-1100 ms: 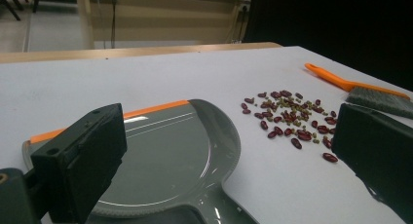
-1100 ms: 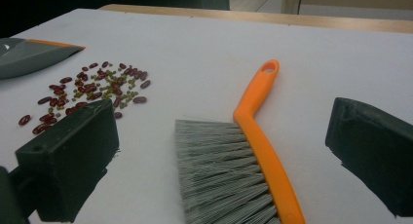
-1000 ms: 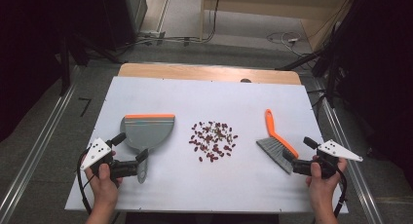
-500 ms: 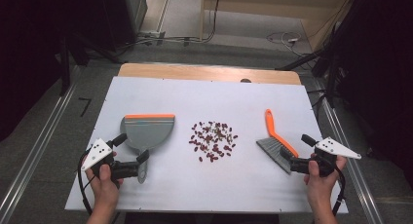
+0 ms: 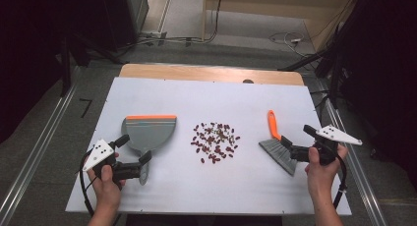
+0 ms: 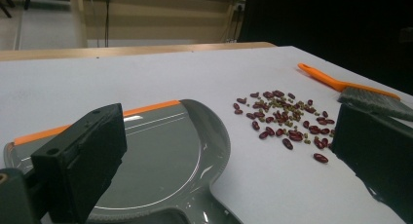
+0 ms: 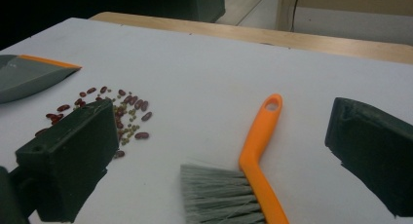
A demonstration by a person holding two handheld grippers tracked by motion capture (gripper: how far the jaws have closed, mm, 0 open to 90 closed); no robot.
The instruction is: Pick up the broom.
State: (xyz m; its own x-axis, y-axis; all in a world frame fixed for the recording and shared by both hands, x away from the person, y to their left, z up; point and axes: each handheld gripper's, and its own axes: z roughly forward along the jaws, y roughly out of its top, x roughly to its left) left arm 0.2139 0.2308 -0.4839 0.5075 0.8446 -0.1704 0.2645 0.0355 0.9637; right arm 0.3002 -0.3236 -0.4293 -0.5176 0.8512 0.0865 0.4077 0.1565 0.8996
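White worktop (image 5: 162,96) carries a grey dustpan (image 5: 149,132) with an orange lip toward its left edge, its pan holding nothing, and a loose scatter of red beans (image 5: 215,142) at the middle. Toward the right edge lies an orange-handled brush (image 5: 275,145), bristles nearest the person. The left gripper (image 5: 133,155) stands with jaws apart around the dustpan's handle end, and the right gripper (image 5: 298,143) with jaws apart either side of the brush.

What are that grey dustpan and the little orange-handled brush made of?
The dustpan looks like glossy moulded plastic: light glints off its smooth grey tray, and its orange lip may be rubber. The brush seems to have a smooth orange plastic handle and fine grey, probably synthetic, bristles.
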